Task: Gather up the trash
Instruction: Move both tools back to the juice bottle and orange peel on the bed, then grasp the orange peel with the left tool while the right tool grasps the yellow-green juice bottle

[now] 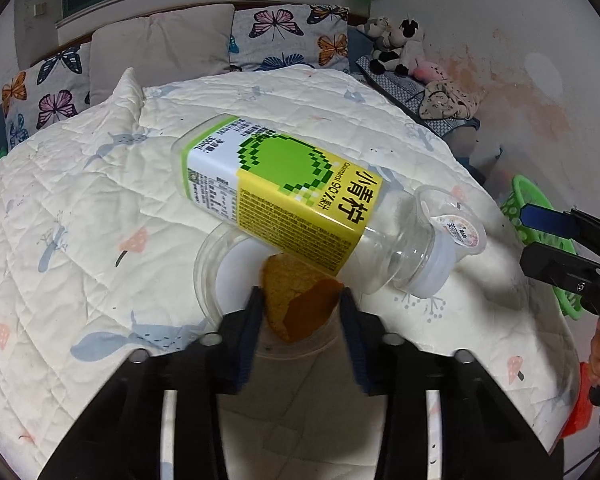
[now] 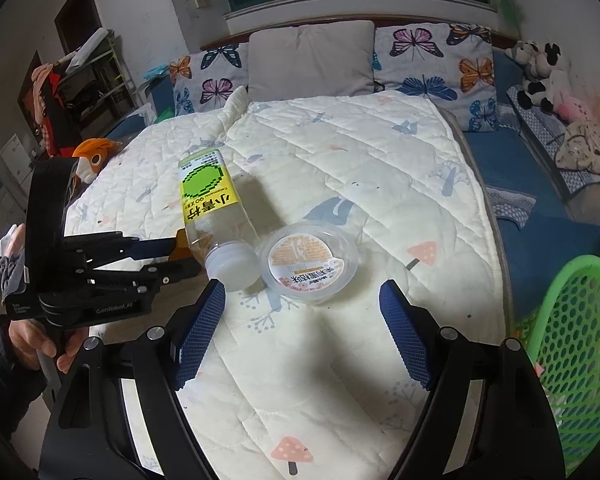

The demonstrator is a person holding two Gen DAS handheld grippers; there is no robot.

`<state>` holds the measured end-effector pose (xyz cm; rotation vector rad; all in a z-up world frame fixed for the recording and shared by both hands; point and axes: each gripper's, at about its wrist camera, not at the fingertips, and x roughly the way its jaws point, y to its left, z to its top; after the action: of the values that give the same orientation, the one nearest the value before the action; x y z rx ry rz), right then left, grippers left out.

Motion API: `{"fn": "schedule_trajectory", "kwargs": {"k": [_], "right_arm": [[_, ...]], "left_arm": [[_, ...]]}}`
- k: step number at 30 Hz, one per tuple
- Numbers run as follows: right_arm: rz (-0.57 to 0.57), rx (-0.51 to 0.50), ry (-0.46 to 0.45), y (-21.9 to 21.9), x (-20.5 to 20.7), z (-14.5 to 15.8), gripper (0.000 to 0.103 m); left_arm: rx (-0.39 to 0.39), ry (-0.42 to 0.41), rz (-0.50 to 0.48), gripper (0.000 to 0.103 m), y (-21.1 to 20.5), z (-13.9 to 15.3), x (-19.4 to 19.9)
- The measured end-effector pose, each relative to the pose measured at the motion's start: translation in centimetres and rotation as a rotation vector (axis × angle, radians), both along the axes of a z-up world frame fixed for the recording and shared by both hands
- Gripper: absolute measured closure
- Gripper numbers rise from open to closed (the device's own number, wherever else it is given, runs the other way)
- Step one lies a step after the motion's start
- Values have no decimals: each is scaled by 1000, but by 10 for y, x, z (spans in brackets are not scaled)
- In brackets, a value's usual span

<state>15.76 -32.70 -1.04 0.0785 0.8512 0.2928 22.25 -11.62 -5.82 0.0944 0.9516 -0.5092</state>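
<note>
An empty clear bottle with a yellow-green label [image 1: 300,200] lies on its side on the quilt; it also shows in the right wrist view [image 2: 212,208]. My left gripper [image 1: 300,308] is shut on an orange peel [image 1: 300,304] just in front of the bottle, beside a clear round lid [image 1: 208,280]. A small clear jelly cup [image 2: 310,262] with a printed seal sits by the bottle's cap; it also shows in the left wrist view [image 1: 452,220]. My right gripper [image 2: 302,320] is open and empty, just short of the cup.
A green mesh basket [image 2: 576,352] stands at the bed's right edge; it also shows in the left wrist view [image 1: 536,216]. Butterfly pillows [image 2: 432,56] and a grey pillow line the headboard. Plush toys [image 2: 540,72] lie at the far right.
</note>
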Motion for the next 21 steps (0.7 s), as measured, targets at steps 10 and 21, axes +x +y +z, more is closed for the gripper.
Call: {"fn": "schedule_trajectory", "kwargs": {"k": [10,21], "right_arm": [[58,19,-6,13,8,9,24],[165,4,12,61,47,9,24]], "left_arm": [[-65,0,26,90,14,12,-11],[-108,-17,59,90,43,22,-21]]}}
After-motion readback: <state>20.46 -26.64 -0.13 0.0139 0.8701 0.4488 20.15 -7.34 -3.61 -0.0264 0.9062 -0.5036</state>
